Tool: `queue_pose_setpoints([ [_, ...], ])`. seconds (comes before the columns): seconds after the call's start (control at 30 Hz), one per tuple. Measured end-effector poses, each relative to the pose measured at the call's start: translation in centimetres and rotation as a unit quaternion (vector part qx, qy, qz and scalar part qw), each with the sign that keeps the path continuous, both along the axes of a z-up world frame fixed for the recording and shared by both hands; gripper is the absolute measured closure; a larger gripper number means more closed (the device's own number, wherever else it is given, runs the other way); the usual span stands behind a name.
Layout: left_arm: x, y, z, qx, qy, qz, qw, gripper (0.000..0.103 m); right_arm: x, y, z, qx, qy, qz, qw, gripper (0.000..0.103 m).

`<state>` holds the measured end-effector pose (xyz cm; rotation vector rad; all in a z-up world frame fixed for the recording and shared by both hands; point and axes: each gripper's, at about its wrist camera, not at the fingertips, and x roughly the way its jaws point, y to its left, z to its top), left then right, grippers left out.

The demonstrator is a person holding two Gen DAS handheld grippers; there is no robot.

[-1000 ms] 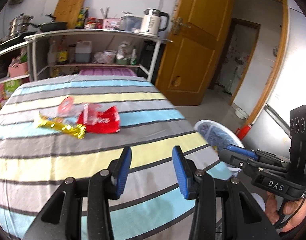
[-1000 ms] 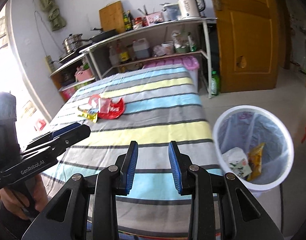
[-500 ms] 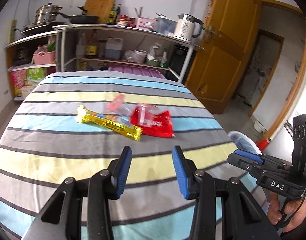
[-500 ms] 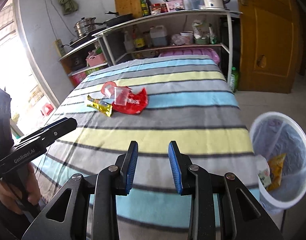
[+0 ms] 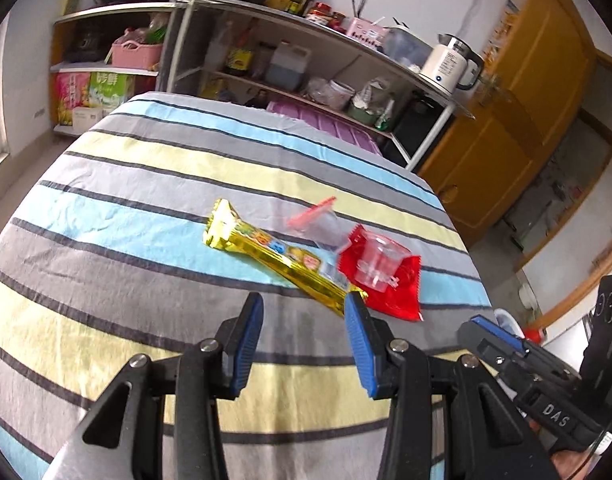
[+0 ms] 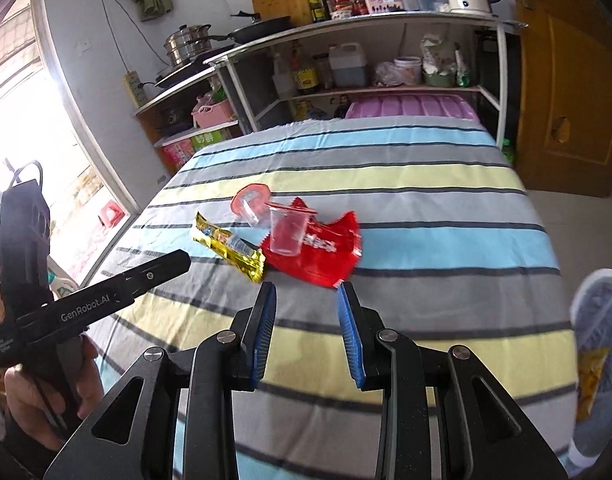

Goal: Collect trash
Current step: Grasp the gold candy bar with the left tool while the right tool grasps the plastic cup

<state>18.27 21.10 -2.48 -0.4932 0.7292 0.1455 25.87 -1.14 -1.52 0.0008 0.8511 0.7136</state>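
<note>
Trash is heaped mid-frame on the striped bed; both grippers' fingers are held apart, empty; the cup could be tipped off if the wrapper beneath is pulled.

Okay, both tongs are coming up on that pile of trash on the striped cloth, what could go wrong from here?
1. The clear cup stands on the red wrapper; pulling the wrapper first would likely tip it over.
2. The gold wrapper lies flat on the cloth, so the left tongs might pinch fabric or slip off.
3. The bin is off the table edge beside the right tongs; light pieces may drop on the way.
</note>
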Motion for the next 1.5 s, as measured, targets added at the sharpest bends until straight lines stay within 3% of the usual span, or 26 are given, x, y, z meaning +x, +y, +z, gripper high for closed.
queue_pose_setpoints([
  [0.4, 1.4, 2.5, 0.1, -0.026, -0.009, 0.025, 0.9993, 0.056, 4.4, 5.6, -2.8, 0.000, 0.037, -0.002, 0.999, 0.070],
  [0.83, 3.0, 3.3, -1.2, -0.054, 0.001, 0.027, 0.9982, 0.056, 7.2, 7.7, -4.5, 0.009, 0.059, -0.007, 0.998, 0.070],
  [1.3, 4.9, 3.1, -2.6, -0.079, 0.040, 0.072, 0.9935, 0.050, 6.8, 5.4, -3.3, 0.038, 0.054, -0.011, 0.998, 0.073],
  [1.5, 5.8, 2.2, -2.7, -0.058, 0.053, 0.092, 0.9927, 0.050, 5.4, 2.9, -2.1, 0.053, 0.042, -0.017, 0.998, 0.073],
])
